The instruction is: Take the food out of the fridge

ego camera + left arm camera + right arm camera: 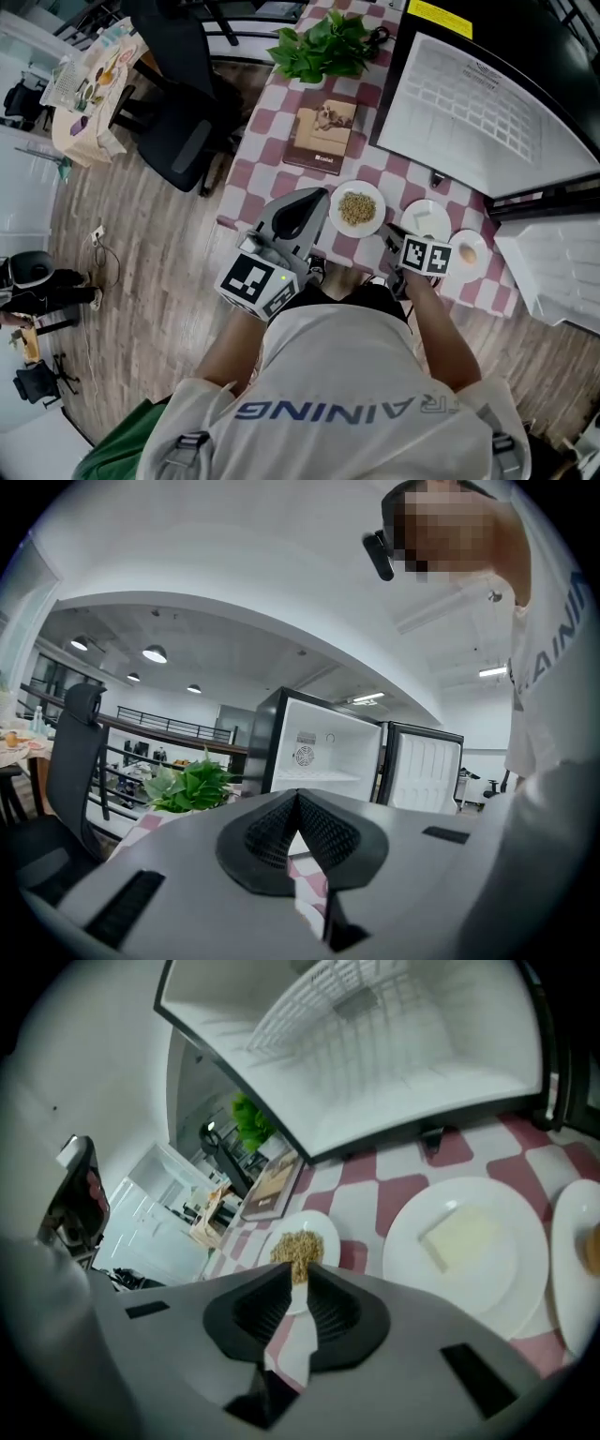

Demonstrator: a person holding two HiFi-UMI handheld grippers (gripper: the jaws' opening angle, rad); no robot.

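Hovering slightly open and empty, the right hand-held gripper (302,1266) faces the grain plate (325,1231).

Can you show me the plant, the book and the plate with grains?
plant (323,47), head view, its leaves.
book (323,136), head view, middle of cover.
plate (359,231), head view, bare near rim.

Grain plate (357,208), pale-slab plate (427,220) and bun plate (468,253) lie on the checkered table (272,141) beside the open fridge (487,112)

A person is wearing a white short-sleeved T-shirt (347,370) printed with grey capital lettering (342,410), with grey webbing straps (187,448) crossing both shoulders.
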